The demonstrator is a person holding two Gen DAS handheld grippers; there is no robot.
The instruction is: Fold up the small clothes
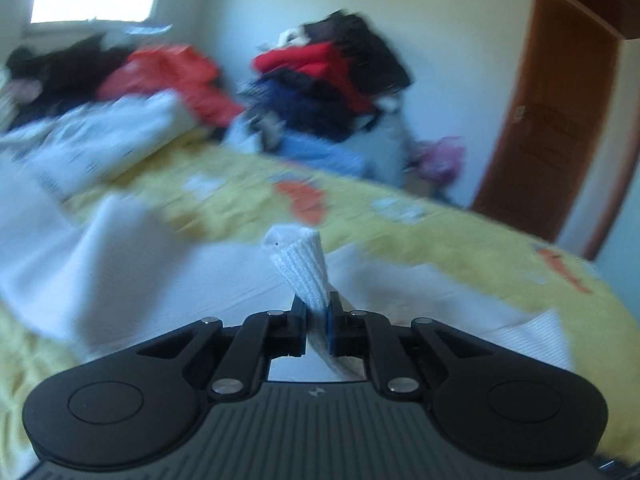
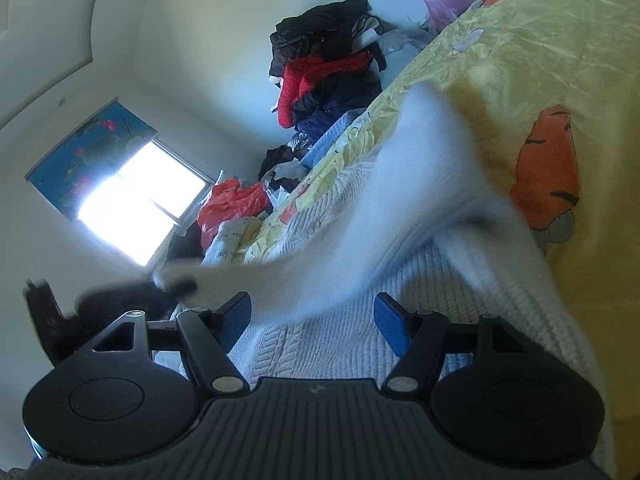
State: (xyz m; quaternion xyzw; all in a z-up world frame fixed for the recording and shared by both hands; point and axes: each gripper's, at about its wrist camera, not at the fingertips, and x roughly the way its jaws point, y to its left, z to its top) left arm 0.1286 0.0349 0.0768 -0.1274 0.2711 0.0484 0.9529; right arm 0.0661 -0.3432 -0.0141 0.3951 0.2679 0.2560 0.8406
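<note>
Left claw clenched on a ribbed cuff of the white cable-knit sweater, which stands up pinched between the pads. Sweater lies rumpled across the yellow printed bedspread, one sleeve blurred. Right claw released, jaws wide apart above the knit.

No readable text anywhere; only blurred, illegible dark script on pale bedding at nine o'clock.
</note>
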